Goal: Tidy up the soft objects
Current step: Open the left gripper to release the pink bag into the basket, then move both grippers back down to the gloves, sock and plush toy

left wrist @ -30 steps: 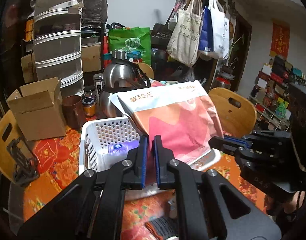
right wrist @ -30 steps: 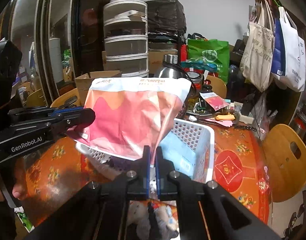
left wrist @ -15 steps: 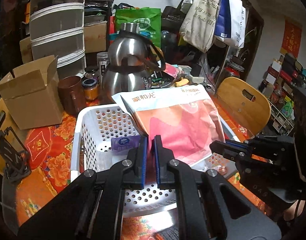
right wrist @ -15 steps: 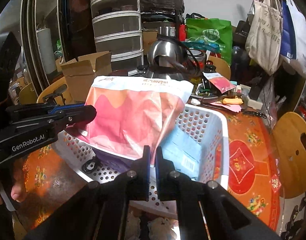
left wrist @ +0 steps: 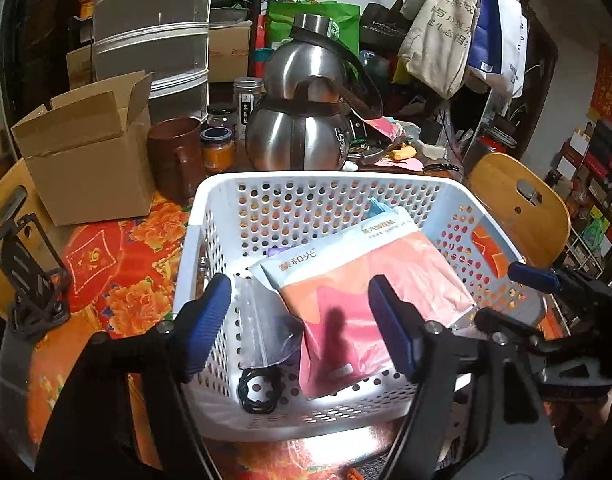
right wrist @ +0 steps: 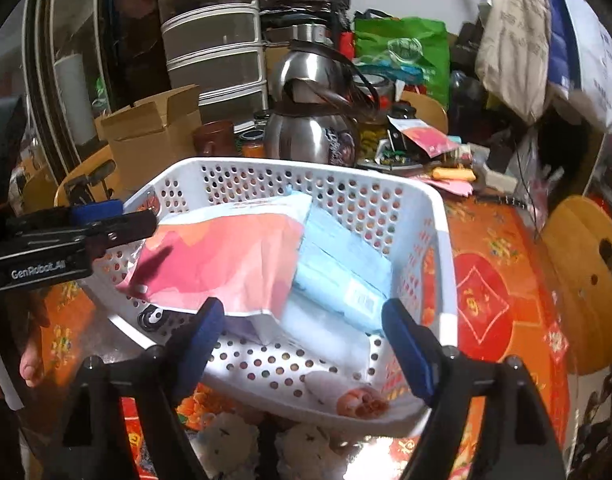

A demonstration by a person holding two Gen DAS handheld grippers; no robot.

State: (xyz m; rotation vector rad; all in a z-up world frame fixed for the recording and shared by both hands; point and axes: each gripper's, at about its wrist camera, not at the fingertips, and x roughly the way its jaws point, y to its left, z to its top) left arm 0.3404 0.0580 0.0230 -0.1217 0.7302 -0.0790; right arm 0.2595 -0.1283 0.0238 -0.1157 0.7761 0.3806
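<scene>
Pink pouch (left wrist: 366,292) lies in white basket (left wrist: 326,184), just ahead of both grippers. Left gripper (left wrist: 297,320), right gripper (right wrist: 301,344): jaws just opened wide, empty. Plush toy (right wrist: 229,440) (beneath right gripper) probably remains.

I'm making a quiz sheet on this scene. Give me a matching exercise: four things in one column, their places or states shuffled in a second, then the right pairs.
Things:
1. pink pouch
2. cardboard box
3. steel kettle
4. left hand-held gripper

Places or states:
A. stands behind the white basket
B. lies inside the basket
C. jaws apart, holding nothing
D. flaps open, on the table left of the basket in the left wrist view

Pairs: 1-B, 2-D, 3-A, 4-C
</scene>
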